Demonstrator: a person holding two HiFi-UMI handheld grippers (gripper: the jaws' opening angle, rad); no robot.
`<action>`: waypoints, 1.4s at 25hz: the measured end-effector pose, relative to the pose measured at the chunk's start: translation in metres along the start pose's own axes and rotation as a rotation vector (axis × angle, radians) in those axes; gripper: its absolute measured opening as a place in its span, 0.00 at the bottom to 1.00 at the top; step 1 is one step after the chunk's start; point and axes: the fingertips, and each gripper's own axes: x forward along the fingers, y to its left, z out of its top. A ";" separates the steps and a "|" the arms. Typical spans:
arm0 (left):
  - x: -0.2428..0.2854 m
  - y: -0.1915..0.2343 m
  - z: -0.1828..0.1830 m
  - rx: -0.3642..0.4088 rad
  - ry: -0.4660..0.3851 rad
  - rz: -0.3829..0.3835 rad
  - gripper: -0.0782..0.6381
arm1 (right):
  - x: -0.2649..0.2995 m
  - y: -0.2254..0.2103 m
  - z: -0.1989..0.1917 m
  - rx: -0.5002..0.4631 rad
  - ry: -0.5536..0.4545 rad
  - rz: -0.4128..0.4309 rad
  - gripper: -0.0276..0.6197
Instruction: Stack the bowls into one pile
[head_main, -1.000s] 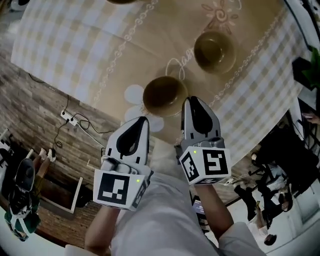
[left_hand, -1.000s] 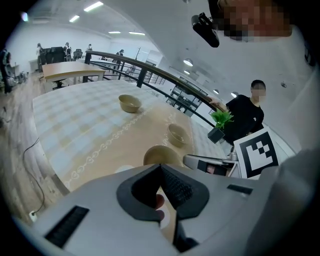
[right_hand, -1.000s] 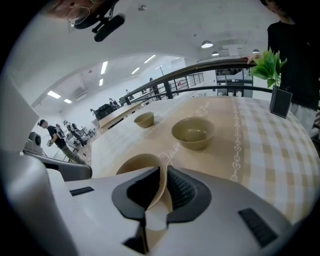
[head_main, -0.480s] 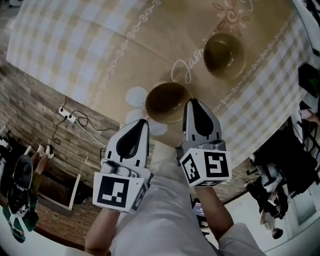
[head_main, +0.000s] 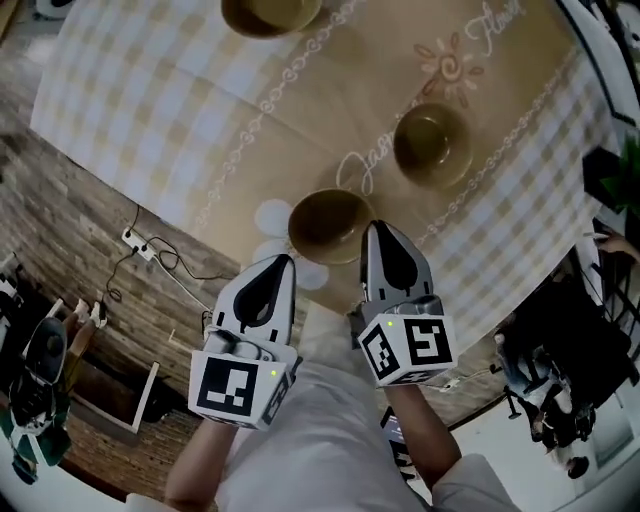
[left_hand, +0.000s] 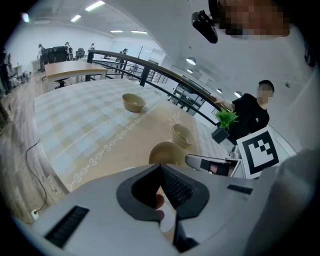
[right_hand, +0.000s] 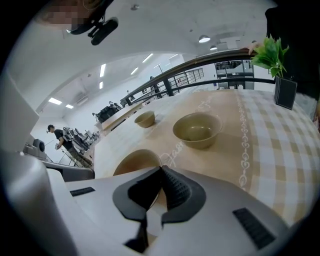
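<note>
Three tan bowls sit apart on the cloth-covered desk (head_main: 180, 100), each upright with its mouth facing up; being round, none has a long axis to speak of. The near bowl (head_main: 330, 225) stands close to the desk's edge on the person's side. The middle bowl (head_main: 432, 145) lies beyond the near bowl and to its right, well apart from it. The far bowl (head_main: 270, 12) sits much farther beyond the near bowl and to its left, cut by the top of the head view. Both hands hold their grippers side by side on the person's side of the near bowl, marker cubes toward the body and jaws pointing forward at it. The right gripper (head_main: 378, 228) has its tip just beside the near bowl's right rim; whether it touches cannot be told. The left gripper (head_main: 283, 262) hangs back, left of the near bowl and short of it. Each gripper's own view shows its jaws pressed together with nothing between them.
</note>
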 end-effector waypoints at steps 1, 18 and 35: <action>-0.001 -0.002 0.004 0.004 -0.006 0.002 0.13 | -0.001 0.000 0.004 -0.004 -0.004 0.007 0.10; -0.024 -0.029 0.055 0.052 -0.114 0.055 0.13 | -0.032 0.004 0.061 -0.067 -0.070 0.100 0.10; -0.043 0.031 0.117 0.136 -0.103 -0.081 0.13 | -0.013 0.046 0.108 -0.049 -0.137 -0.054 0.10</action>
